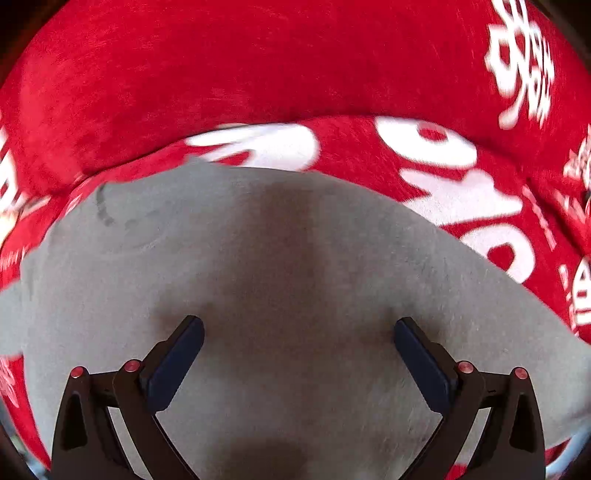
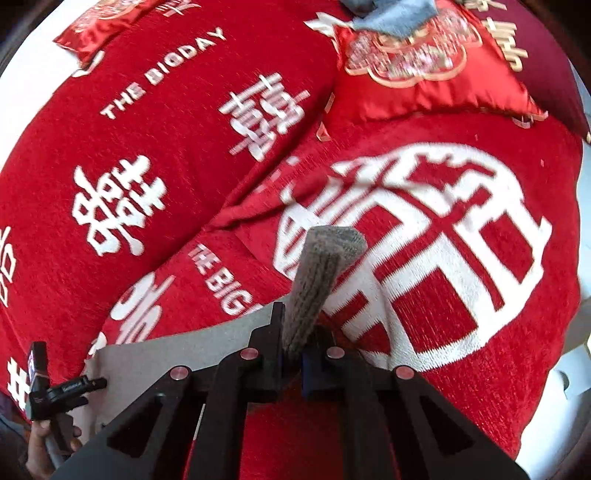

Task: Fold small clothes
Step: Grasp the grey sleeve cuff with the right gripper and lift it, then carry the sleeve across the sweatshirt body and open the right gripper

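Note:
A grey garment (image 1: 288, 258) lies spread flat on a red bedspread with white lettering (image 1: 258, 74). My left gripper (image 1: 299, 332) is open just above the grey cloth, its dark blue pads (image 1: 177, 365) wide apart and holding nothing. My right gripper (image 2: 295, 343) is shut on a ribbed grey edge of the garment (image 2: 317, 280), which sticks up between its jaws. The flat part of the garment (image 2: 177, 350) shows to the lower left, with the left gripper (image 2: 66, 391) at its far edge.
A red embroidered cushion (image 2: 424, 74) lies at the back right, with blue-grey cloth (image 2: 395, 14) on it. A small red packet (image 2: 99, 26) lies at the back left. The bedspread (image 2: 147, 147) covers the bed; a white edge (image 2: 576, 369) shows at right.

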`<state>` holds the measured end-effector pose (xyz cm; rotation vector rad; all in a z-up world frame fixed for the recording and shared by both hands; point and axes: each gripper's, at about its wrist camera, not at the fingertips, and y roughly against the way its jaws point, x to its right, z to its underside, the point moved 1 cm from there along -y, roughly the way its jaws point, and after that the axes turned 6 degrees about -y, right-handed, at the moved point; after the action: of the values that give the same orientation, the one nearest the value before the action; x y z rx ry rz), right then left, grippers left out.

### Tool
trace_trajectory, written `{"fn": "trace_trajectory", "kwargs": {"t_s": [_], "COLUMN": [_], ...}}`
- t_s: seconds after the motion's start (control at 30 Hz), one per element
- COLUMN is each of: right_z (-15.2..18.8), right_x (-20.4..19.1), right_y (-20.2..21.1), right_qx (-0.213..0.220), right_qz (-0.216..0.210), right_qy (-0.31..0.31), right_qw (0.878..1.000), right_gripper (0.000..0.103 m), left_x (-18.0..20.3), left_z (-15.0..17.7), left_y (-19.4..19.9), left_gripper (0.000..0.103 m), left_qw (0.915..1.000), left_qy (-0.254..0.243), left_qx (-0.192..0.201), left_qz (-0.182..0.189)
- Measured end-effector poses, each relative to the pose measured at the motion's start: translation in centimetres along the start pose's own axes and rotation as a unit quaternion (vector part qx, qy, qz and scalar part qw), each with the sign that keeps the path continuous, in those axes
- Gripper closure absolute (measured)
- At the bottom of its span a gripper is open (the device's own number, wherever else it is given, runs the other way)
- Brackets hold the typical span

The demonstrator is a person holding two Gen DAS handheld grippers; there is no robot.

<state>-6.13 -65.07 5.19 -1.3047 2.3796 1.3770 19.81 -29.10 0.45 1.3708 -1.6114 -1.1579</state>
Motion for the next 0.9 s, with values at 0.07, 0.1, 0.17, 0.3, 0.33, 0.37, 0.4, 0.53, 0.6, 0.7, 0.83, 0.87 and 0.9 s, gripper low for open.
{"fn": "trace_trajectory", "kwargs": {"t_s": [0.07, 0.1, 0.17, 0.3, 0.33, 0.37, 0.4, 0.53, 0.6, 0.7, 0.83, 0.87, 0.9], "right_z": [-0.3, -0.6, -0.9, -0.9, -0.7, -0.4, 0.1, 3.3, 5.6, 9.9, 17.4, 19.3, 21.0], "right_x": [-1.6, -2.5, -4.6, -10.7, -12.6, -14.6, -16.9, -25.7, -29.9, -35.8, -42.6, -44.0, -45.2], "right_y": [1.0, 1.6, 3.0, 6.8, 7.6, 8.4, 9.2, 10.8, 11.0, 10.6, 8.4, 7.7, 7.1], "right_qx": [0.012, 0.017, 0.029, 0.058, 0.063, 0.068, 0.072, 0.07, 0.063, 0.041, -0.003, -0.015, -0.025], "right_qz": [-0.001, -0.005, -0.017, -0.054, -0.063, -0.074, -0.086, -0.127, -0.142, -0.164, -0.182, -0.183, -0.183], "right_qy": [0.02, 0.028, 0.042, 0.092, 0.11, 0.127, 0.146, 0.214, 0.244, 0.28, 0.333, 0.344, 0.354], "right_qw": [1.0, 0.999, 0.999, 0.993, 0.99, 0.987, 0.983, 0.966, 0.957, 0.945, 0.925, 0.921, 0.917], "right_gripper": [0.096, 0.096, 0.096, 0.096, 0.096, 0.096, 0.096, 0.096, 0.096, 0.096, 0.096, 0.096, 0.096], "left_x": [-0.6, -0.4, 0.4, -1.1, -2.1, -2.8, -4.1, -9.8, -13.1, -18.7, -25.4, -26.7, -28.1], "left_z": [1.3, 1.7, 1.8, 1.3, 1.7, 2.0, 2.7, 5.5, 6.7, 8.5, 11.2, 11.7, 12.4], "left_y": [-0.7, -1.1, -0.7, -0.4, -0.1, 0.2, 0.6, 1.8, 2.3, 2.9, 3.5, 3.5, 3.5], "left_gripper": [0.0, 0.0, 0.0, 0.0, 0.0, 0.0, 0.0, 0.0, 0.0, 0.0, 0.0, 0.0, 0.0], "left_qw": [0.9998, 0.9998, 0.9994, 0.9977, 0.9975, 0.9975, 0.9974, 0.9963, 0.9943, 0.9889, 0.9826, 0.981, 0.979], "left_qy": [0.01, 0.0, -0.033, -0.012, 0.004, 0.014, 0.024, 0.052, 0.081, 0.129, 0.174, 0.184, 0.194], "left_qx": [-0.017, -0.02, -0.004, -0.046, -0.043, -0.04, -0.036, -0.024, -0.019, -0.01, 0.005, 0.008, 0.01], "left_qz": [0.002, 0.004, -0.008, 0.048, 0.056, 0.056, 0.057, 0.063, 0.068, 0.073, 0.064, 0.063, 0.062]}}
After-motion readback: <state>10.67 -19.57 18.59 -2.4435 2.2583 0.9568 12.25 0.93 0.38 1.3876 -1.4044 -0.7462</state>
